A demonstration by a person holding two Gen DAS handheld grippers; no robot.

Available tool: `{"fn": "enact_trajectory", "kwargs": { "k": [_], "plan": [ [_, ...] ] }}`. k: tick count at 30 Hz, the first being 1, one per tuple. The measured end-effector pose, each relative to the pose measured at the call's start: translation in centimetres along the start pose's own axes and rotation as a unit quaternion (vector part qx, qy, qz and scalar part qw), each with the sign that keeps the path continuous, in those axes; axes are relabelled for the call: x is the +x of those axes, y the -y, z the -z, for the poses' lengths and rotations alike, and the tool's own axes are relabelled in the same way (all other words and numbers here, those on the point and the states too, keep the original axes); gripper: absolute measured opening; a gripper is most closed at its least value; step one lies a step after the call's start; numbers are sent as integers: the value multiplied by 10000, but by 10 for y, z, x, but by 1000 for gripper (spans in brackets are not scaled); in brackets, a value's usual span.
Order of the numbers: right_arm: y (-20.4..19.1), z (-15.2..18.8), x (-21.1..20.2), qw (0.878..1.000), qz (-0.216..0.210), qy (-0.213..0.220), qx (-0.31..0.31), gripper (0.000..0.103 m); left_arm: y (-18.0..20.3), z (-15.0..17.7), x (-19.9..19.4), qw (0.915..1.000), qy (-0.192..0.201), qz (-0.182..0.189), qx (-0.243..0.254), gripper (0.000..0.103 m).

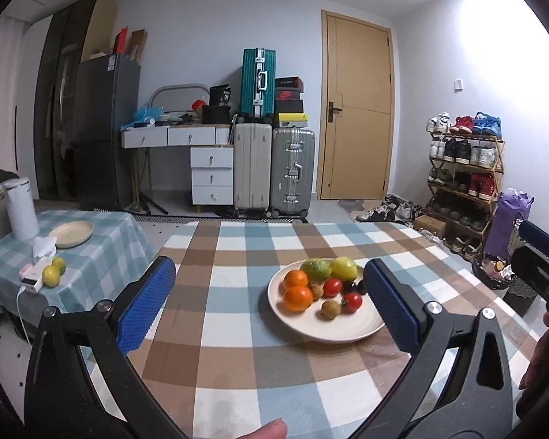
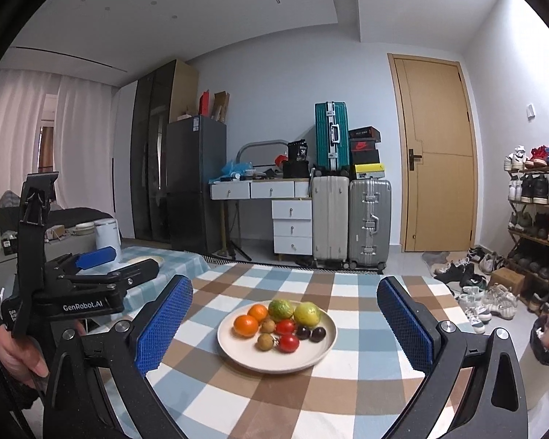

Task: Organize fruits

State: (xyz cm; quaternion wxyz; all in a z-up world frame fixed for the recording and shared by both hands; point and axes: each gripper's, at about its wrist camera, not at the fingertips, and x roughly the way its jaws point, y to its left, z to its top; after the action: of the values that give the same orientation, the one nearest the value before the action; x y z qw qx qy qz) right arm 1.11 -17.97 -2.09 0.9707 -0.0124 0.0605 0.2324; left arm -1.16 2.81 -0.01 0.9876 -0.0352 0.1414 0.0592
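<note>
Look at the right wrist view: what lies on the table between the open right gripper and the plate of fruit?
Nothing: in that view only bare checked tablecloth separates the right gripper from the plate.

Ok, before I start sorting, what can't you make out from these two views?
- Left wrist view: the dark fruits on the plate are partly hidden behind the left gripper's blue finger.
- Left wrist view: the plate's fruit is motion-blurred; the small brown fruit cannot be identified.
- Right wrist view: the side-table plate is mostly hidden by the left gripper.
- Right wrist view: the two side-table citrus are out of sight.
</note>
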Motion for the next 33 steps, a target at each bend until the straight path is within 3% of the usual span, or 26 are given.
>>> {"fn": "enact_trajectory", "kwargs": {
  "k": [8,20,27,33],
  "plan": [
    [0,24,9,9997,81,-135,-166,103,0,28,22,9998,-27,-166,106,103],
    [14,64,39,9966,120,-806,132,103,6,62,39,9995,-107,-80,278,103],
    [16,67,42,9961,64,-862,186,103,5,73,44,9995,-279,6,177,103],
    [15,67,47,9949,41,-993,176,103,5,70,42,9996,-188,54,223,103]
  ]
}}
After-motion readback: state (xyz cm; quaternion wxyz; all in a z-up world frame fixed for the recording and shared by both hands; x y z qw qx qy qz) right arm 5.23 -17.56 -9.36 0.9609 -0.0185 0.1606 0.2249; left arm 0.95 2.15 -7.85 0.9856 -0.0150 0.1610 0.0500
